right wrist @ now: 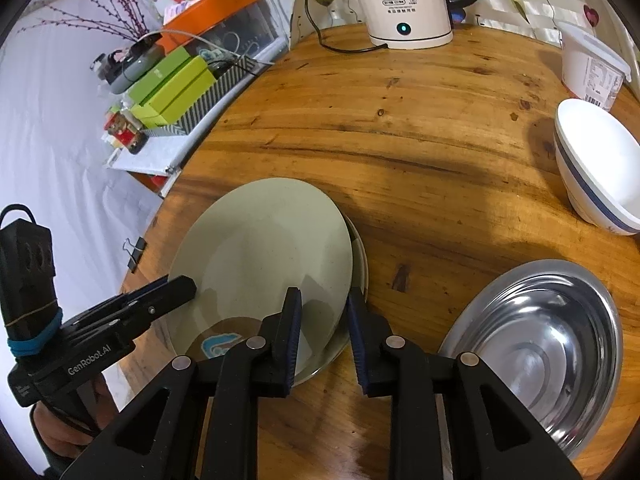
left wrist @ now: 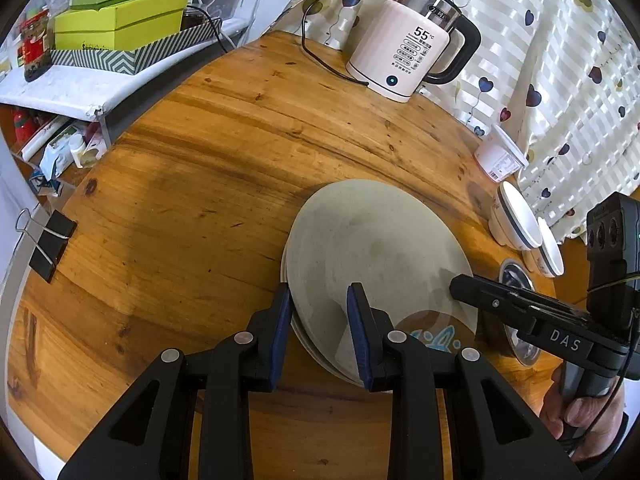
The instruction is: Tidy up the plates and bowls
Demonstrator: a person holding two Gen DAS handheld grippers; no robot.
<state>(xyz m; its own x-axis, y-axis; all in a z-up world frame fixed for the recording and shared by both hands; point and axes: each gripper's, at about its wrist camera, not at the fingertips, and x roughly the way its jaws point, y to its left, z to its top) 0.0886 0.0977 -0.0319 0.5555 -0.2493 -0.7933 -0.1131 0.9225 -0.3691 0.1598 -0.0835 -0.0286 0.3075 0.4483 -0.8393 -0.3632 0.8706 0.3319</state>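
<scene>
Your left gripper (left wrist: 320, 304) straddles the near-left rim of the grey-green plate (left wrist: 376, 248), jaws narrow around the edge; whether the pads actually pinch it I cannot tell. That plate sits on top of a second plate, whose edge peeks out beneath, on the round wooden table (left wrist: 208, 168). Your right gripper (right wrist: 324, 304) straddles the plate's right rim, jaws narrow with a gap showing. Right of the plate lies a steel dish (right wrist: 536, 344). Beyond that dish stand white bowls with a blue band (right wrist: 592, 176). Far behind the plate, at the table's back edge, is the electric kettle (left wrist: 404, 48)
</scene>
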